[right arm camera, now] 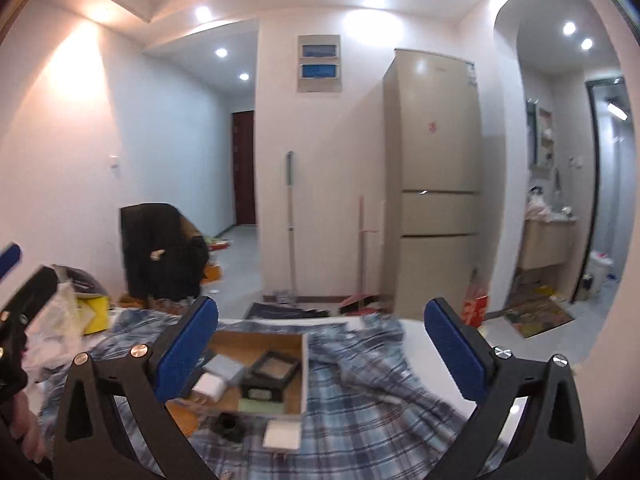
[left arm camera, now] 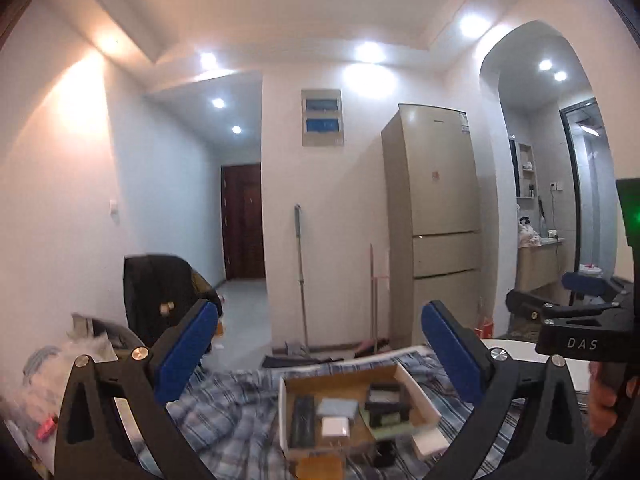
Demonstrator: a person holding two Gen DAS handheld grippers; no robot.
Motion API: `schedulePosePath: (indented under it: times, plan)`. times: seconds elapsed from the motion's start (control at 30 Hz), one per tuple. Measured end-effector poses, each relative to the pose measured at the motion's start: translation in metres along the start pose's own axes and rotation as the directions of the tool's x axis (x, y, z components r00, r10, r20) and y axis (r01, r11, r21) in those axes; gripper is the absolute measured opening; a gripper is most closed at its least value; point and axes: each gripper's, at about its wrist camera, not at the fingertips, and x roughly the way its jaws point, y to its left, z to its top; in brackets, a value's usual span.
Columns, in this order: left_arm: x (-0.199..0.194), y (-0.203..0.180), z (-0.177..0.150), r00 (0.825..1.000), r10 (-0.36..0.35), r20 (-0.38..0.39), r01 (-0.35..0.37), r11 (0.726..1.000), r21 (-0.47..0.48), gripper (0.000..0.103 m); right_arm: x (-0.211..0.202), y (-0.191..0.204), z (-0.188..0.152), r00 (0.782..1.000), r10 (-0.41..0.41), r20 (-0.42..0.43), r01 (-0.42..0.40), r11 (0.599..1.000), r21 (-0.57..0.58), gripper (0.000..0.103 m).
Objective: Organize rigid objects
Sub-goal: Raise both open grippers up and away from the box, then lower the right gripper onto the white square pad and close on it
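A shallow cardboard box (left arm camera: 420, 394) (right arm camera: 305, 364) lies on a blue plaid cloth (left arm camera: 232, 404) (right arm camera: 360, 400). It holds a long black item (left arm camera: 302, 420), a white charger block (left arm camera: 335, 427) (right arm camera: 209, 385), a pale blue box (left arm camera: 337, 408) (right arm camera: 224, 365) and a black case (left arm camera: 386, 400) (right arm camera: 272, 372) on a green box. A white flat piece (left arm camera: 430, 443) (right arm camera: 282, 434) and a small black part (left arm camera: 386, 454) (right arm camera: 229, 424) lie on the cloth in front of the box. My left gripper (left arm camera: 320, 356) is open and empty above the box. My right gripper (right arm camera: 320, 352) is open and empty, to the right of the box; it also shows in the left wrist view (left arm camera: 560, 300).
A white table edge (right arm camera: 420, 332) shows under the cloth. Plastic bags and clutter (left arm camera: 60, 372) (right arm camera: 60, 316) lie at the left. A black-draped chair (left arm camera: 160, 292) (right arm camera: 160, 252), a mop (left arm camera: 300, 272), and a beige fridge (left arm camera: 436, 216) (right arm camera: 436, 176) stand beyond.
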Motion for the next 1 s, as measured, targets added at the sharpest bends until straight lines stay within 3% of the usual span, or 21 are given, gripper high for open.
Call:
schedulePosePath:
  times: [0.1, 0.2, 0.33, 0.4, 0.53, 0.7, 0.8, 0.93, 1.0]
  plan:
    - [0.0, 0.001, -0.016, 1.0, 0.007, -0.026, -0.007, 1.0, -0.011, 0.103, 0.006, 0.001, -0.014, 0.996, 0.08, -0.03, -0.08, 0.997, 0.018, 0.103]
    - [0.007, -0.002, -0.041, 0.998, 0.048, -0.029, -0.048, 0.999, 0.026, 0.103, 0.013, 0.006, -0.032, 0.996, 0.076, -0.037, -0.076, 0.997, -0.008, 0.103]
    - [0.031, 0.013, -0.07, 0.992, -0.011, -0.126, 0.005, 0.999, -0.053, 0.103, 0.029, 0.009, -0.053, 0.993, 0.074, -0.094, -0.075, 0.997, 0.001, 0.103]
    - [0.048, 0.019, -0.085, 0.976, -0.043, -0.212, 0.025, 0.996, -0.086, 0.103, 0.038, 0.008, -0.063, 0.989, 0.081, -0.126, -0.081, 0.997, 0.006, 0.103]
    - [0.073, 0.027, -0.105, 0.954, -0.004, -0.301, -0.028, 0.994, -0.104, 0.103, 0.055, 0.004, -0.081, 0.973, 0.11, -0.205, -0.107, 0.994, 0.024, 0.101]
    - [0.093, 0.033, -0.12, 0.916, 0.025, -0.4, -0.08, 0.99, -0.12, 0.103, 0.076, 0.0, -0.102, 0.946, 0.111, -0.303, -0.107, 0.994, 0.031, 0.091]
    - [0.096, 0.04, -0.125, 0.912, 0.039, -0.407, -0.105, 0.984, -0.142, 0.103, 0.085, 0.001, -0.109, 0.928, 0.133, -0.347, -0.125, 0.991, 0.045, 0.088]
    - [0.096, 0.046, -0.126, 0.91, 0.054, -0.411, -0.129, 0.979, -0.156, 0.103, 0.085, 0.003, -0.106, 0.927, 0.097, -0.362, -0.089, 0.995, 0.038, 0.088]
    - [0.096, 0.047, -0.122, 0.907, 0.064, -0.417, -0.14, 0.978, -0.154, 0.103, 0.088, 0.007, -0.101, 0.906, 0.134, -0.401, -0.122, 0.991, 0.056, 0.088]
